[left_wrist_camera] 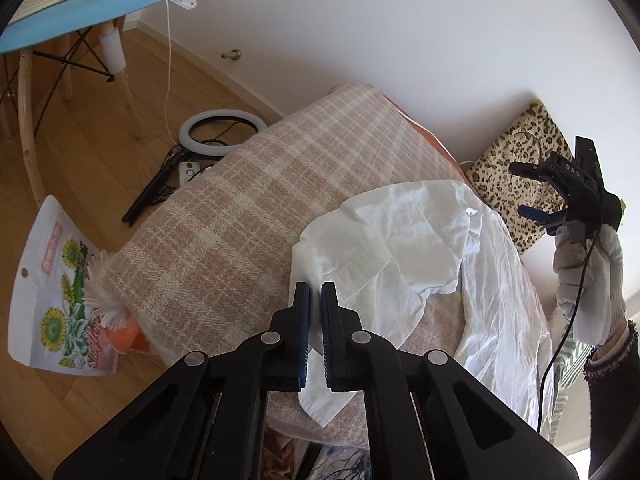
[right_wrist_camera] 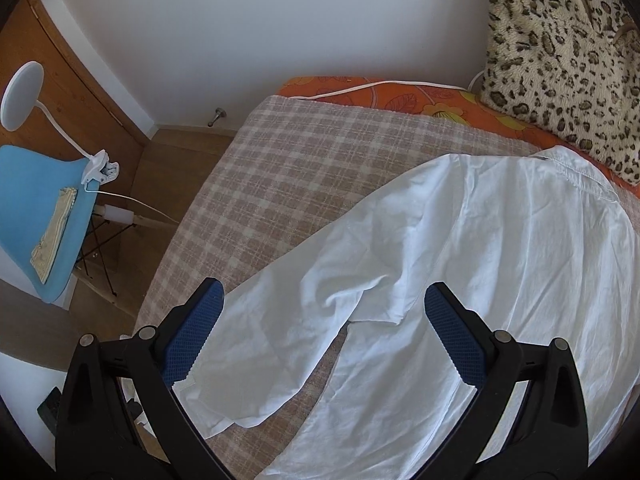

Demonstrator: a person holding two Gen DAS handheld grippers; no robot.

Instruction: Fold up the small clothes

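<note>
The white shirt (left_wrist_camera: 420,240) lay on the checked blanket (left_wrist_camera: 240,200) at the centre right of the frame. The left gripper (left_wrist_camera: 315,300) was closed on its cuff. The right gripper (right_wrist_camera: 324,320) hung wide open, empty, above the sleeve.

A white shirt (right_wrist_camera: 500,248) lies on a beige-and-cream checked blanket (right_wrist_camera: 304,168). Behind sit a leopard-print cushion (right_wrist_camera: 560,64) and an orange floral sheet (right_wrist_camera: 400,96).

Right gripper (right_wrist_camera: 322,332) open above white shirt (right_wrist_camera: 460,248) — shirt spread on plaid blanket (right_wrist_camera: 288,168).
</note>
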